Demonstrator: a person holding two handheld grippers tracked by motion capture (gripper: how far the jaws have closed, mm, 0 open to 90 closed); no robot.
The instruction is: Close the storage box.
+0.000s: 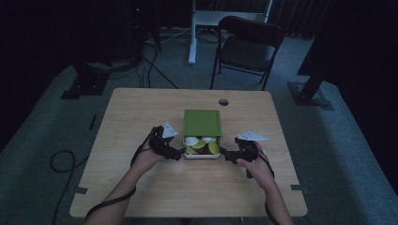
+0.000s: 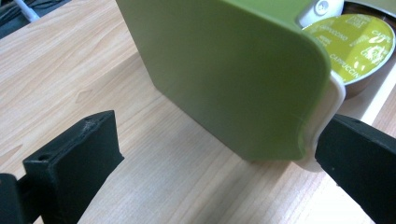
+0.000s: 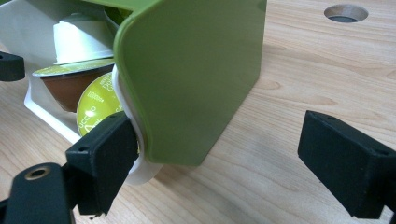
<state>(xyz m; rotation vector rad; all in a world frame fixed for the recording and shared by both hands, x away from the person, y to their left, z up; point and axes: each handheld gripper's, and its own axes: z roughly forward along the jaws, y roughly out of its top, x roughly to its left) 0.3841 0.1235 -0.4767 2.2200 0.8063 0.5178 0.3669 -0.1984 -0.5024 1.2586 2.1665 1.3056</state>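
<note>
Basically a drawer-style box job: green sleeve [image 1: 202, 122] is sitting mid-desk [image 1: 141, 117], with the white tray [image 1: 202, 155] sticking out of its near end, loaded with coffee capsules [image 1: 201, 144]. Going left to right from the sleeve: left tool [image 1: 177, 153] is bracing at the tray's left near corner, jaws spread wide, one jaw touching the white rim [image 2: 327, 121], the other well clear over bare wood, gripping nothing. Right tool [image 1: 224, 154] is mirroring that at the tray's right corner, also released, inner jaw pressing the rim [image 3: 140, 172]. To do this step well, both should be pushing or pulling evenly on the rim, keeping the tray square to the sleeve so it isn't jamming, and staying low so no capsules are tipping out.
</note>
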